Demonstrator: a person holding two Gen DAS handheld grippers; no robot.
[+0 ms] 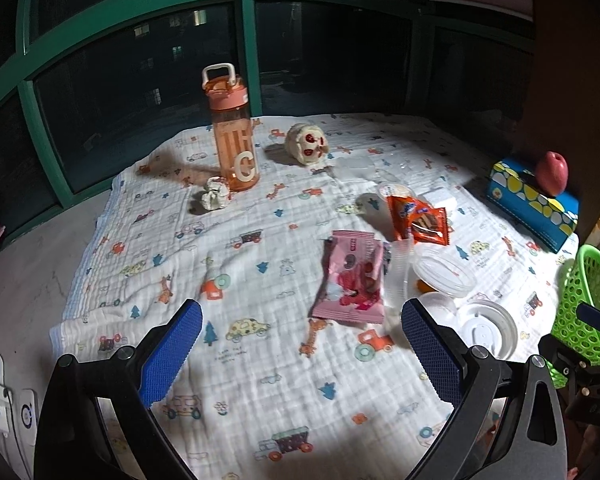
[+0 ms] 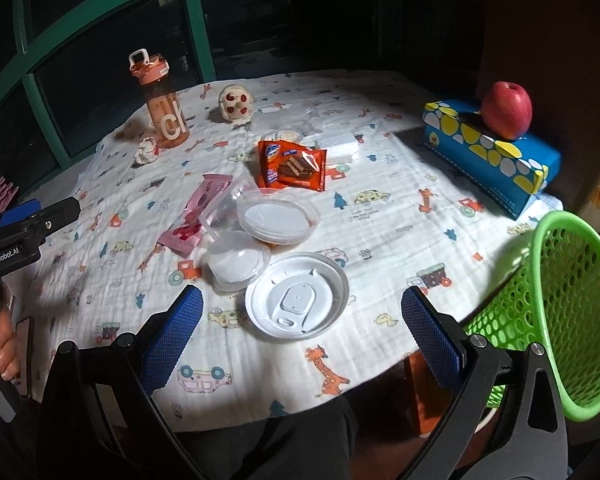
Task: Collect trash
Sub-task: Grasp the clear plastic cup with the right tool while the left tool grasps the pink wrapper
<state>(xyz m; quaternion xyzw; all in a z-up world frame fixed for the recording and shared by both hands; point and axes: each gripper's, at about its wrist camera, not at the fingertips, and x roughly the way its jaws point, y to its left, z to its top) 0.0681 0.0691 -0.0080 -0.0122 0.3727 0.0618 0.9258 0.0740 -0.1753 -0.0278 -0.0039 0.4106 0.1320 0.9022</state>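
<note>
Trash lies on a cloth-covered table [image 1: 260,380]. A pink wrapper [image 1: 352,276] [image 2: 198,216] is at mid-table, an orange snack packet [image 1: 418,220] [image 2: 292,164] behind it. Clear plastic cups [image 2: 278,216] lie on their sides beside a white lid [image 1: 486,330] [image 2: 298,306]. A crumpled paper ball [image 1: 216,196] [image 2: 146,152] sits by the bottle. My left gripper [image 1: 300,334] is open, just short of the pink wrapper. My right gripper [image 2: 302,326] is open over the white lid. A green mesh basket [image 1: 586,308] [image 2: 556,320] stands at the table's right edge.
An orange water bottle [image 1: 234,132] [image 2: 162,104] and a skull toy [image 1: 306,144] [image 2: 236,102] stand at the back. A blue tissue box [image 2: 492,156] with a red apple [image 2: 506,110] on top lies at the right. Green-framed dark windows [image 1: 246,52] rise behind the table.
</note>
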